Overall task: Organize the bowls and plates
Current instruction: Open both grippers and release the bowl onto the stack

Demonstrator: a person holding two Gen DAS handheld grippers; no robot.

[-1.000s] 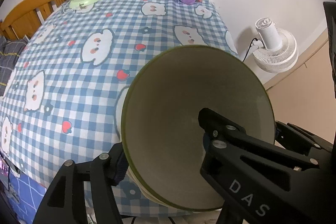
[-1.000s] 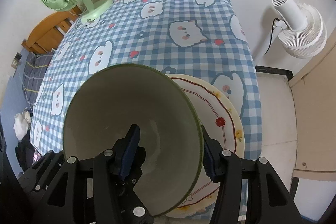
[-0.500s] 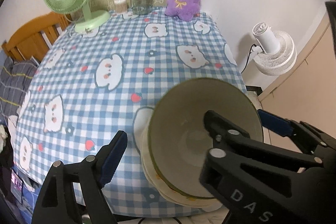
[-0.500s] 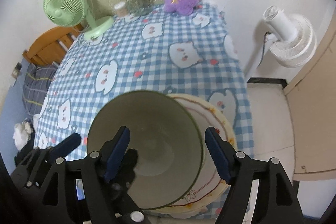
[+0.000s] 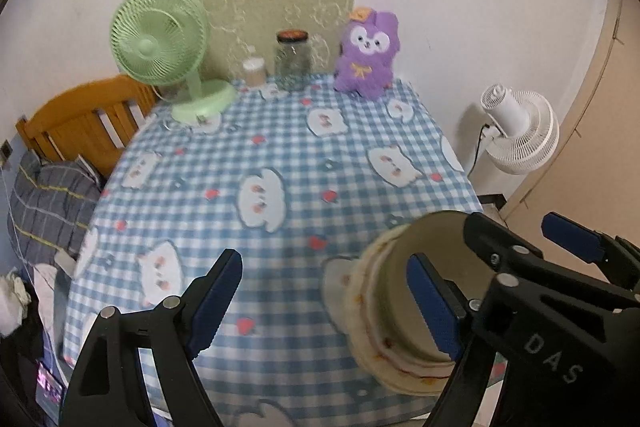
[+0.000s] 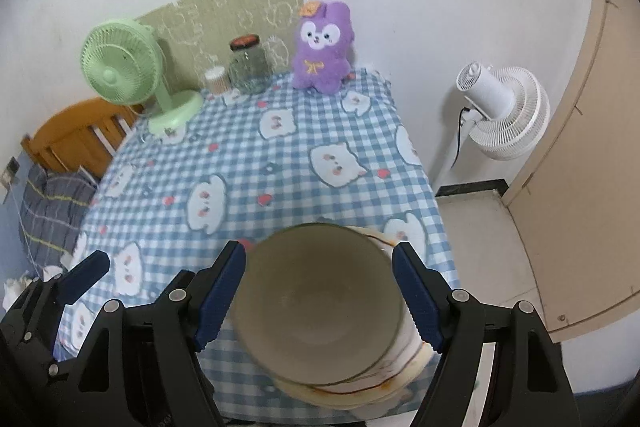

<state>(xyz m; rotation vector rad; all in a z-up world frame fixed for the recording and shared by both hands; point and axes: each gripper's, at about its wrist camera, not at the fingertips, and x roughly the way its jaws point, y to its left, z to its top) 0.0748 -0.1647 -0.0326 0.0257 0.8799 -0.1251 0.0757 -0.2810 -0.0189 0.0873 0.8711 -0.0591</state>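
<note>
An olive-green bowl [image 6: 320, 299] sits in a cream plate with a red rim line [image 6: 404, 359] near the table's front right corner. It also shows in the left wrist view, bowl [image 5: 424, 259] on plate [image 5: 368, 315]. My right gripper [image 6: 320, 299] is open, its blue pads on either side of the bowl and above it, not touching. My left gripper [image 5: 324, 307] is open and empty, to the left of the stack; its right finger [image 5: 436, 307] overlaps the bowl in view.
The table carries a blue checked cloth [image 5: 280, 155]. At its far edge stand a green fan [image 5: 168, 47], a glass jar [image 5: 293, 61], a small container [image 5: 254, 71] and a purple plush toy [image 5: 368, 53]. A white fan [image 6: 500, 107] stands on the floor at the right. A wooden bed frame [image 5: 84, 123] is at the left.
Both grippers let go of the bowl, opened and pulled back and up. The bowl now rests on the plate and looks smaller in both views.
</note>
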